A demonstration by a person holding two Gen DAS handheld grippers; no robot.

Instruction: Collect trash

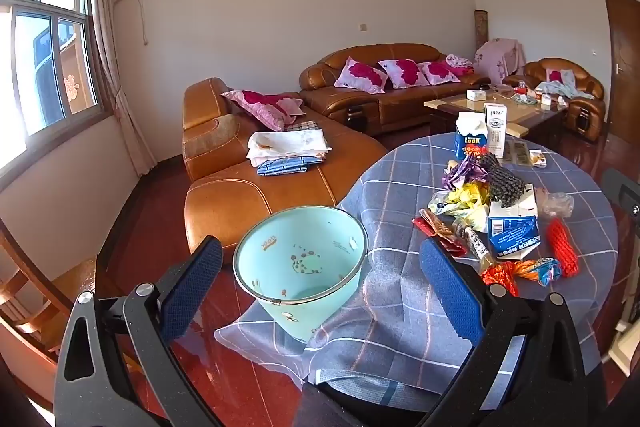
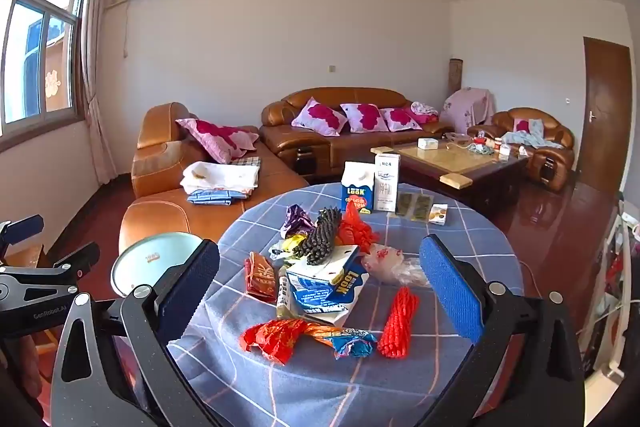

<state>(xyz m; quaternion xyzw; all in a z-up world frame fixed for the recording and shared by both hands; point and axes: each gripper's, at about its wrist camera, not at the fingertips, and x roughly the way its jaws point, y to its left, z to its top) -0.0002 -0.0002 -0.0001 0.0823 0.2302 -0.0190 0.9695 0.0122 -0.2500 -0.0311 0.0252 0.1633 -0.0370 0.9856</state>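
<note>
- Trash lies heaped on the round table (image 2: 472,227) under a blue checked cloth: a flattened blue-and-white carton (image 2: 328,287), a red-and-orange wrapper (image 2: 280,339), a red net bundle (image 2: 398,323), a dark knobbly bundle (image 2: 320,237), a purple foil scrap (image 2: 298,219) and a clear bag (image 2: 384,259).
- 2 upright cartons (image 2: 370,189) stand at the table's far edge, behind the heap.
- Right gripper (image 2: 320,303) has its jaws spread wide and holds nothing; in the right wrist view the heap shows between its 2 blue pads, with the red-and-orange wrapper nearest and no pad touching anything.
- Left gripper (image 1: 320,291) is also spread wide and empty.
- Between its pads sits a light green bin (image 1: 300,267), tilted, mouth toward the camera, leaning at the table's left edge on the hanging cloth.
- The heap lies to the right of the bin, partly behind the left gripper's right pad (image 1: 452,291).
</note>
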